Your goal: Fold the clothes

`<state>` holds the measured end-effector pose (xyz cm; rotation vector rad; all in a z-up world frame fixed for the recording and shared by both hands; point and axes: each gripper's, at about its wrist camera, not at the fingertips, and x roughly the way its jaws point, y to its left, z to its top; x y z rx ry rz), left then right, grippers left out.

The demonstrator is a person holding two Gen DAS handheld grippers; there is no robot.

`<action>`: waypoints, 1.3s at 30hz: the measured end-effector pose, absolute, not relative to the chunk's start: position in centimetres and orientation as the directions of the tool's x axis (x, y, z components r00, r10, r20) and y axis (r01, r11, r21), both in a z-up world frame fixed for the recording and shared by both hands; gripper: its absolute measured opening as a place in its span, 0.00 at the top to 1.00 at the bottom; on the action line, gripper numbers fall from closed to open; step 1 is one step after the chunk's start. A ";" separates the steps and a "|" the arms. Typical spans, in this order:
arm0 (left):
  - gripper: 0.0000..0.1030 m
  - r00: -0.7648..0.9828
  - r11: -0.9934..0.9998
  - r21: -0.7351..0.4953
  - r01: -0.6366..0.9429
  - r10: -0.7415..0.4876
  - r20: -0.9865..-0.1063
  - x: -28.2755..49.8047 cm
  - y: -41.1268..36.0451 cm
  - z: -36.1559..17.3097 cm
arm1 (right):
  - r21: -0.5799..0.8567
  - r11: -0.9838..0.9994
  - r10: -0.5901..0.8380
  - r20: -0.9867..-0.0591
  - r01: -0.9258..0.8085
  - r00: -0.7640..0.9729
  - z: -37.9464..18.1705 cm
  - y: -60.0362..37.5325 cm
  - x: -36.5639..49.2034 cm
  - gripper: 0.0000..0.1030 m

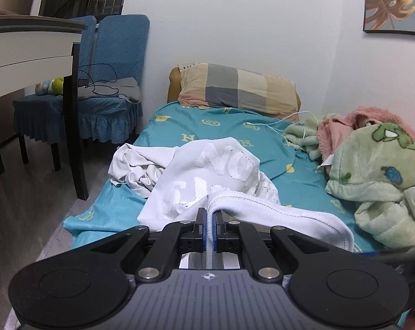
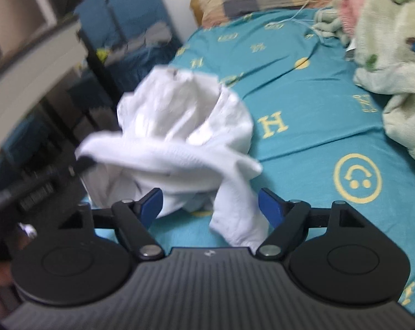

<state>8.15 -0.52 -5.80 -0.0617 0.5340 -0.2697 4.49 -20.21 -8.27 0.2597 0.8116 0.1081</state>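
Nearest the left wrist camera, the left gripper point(image 1: 209, 227) was clamped narrow on a ribbed white hem of the white garment point(image 1: 207, 170), which ran between its blue pads point(image 1: 205, 229). In the right wrist view the right gripper point(image 2: 210, 206) stood wide, its fingers either side of a hanging fold of the same cloth but gripping nothing. The garment itself lay bunched and partly lifted over the near left part of the teal bedsheet point(image 2: 303, 88), rumpled rather than flat or folded. Beyond it a white cable point(image 1: 279, 122) trailed across the sheet toward a heap of green and pink blankets point(image 1: 378, 170), with the checked pillow point(image 1: 237, 89) against the wall. The likely trouble: with only one edge pinched, the cloth could twist or slide off the bed's left side, and a blind grab by the wide gripper might catch two layers.
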 end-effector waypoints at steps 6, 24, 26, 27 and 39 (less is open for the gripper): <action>0.95 0.826 0.967 -0.092 0.239 -0.252 -0.505 8.2 -0.8 -6.2 | 0.206 0.975 0.095 -0.717 0.080 0.691 -8.7 -20.4 4.2 0.24; 0.45 0.913 0.619 0.671 0.407 -0.248 -0.325 0.0 -8.7 -9.1 | 0.448 0.885 0.222 -0.648 0.129 0.729 -6.2 -25.6 2.4 0.24; 0.48 0.909 0.564 0.713 0.417 -0.243 -0.339 0.9 -10.3 -10.3 | 0.474 0.870 0.234 -0.639 0.135 0.733 -6.3 -26.2 2.4 0.24; 0.52 0.914 0.530 0.744 0.406 -0.228 -0.336 1.6 -11.0 -10.9 | 0.485 0.864 0.241 -0.635 0.136 0.734 -6.3 -26.5 2.4 0.24; 1.00 0.800 0.749 0.302 0.589 -0.489 -0.347 4.2 -6.9 -2.1 | 0.426 0.904 0.283 -0.553 -0.026 0.783 -5.0 -24.9 2.3 0.24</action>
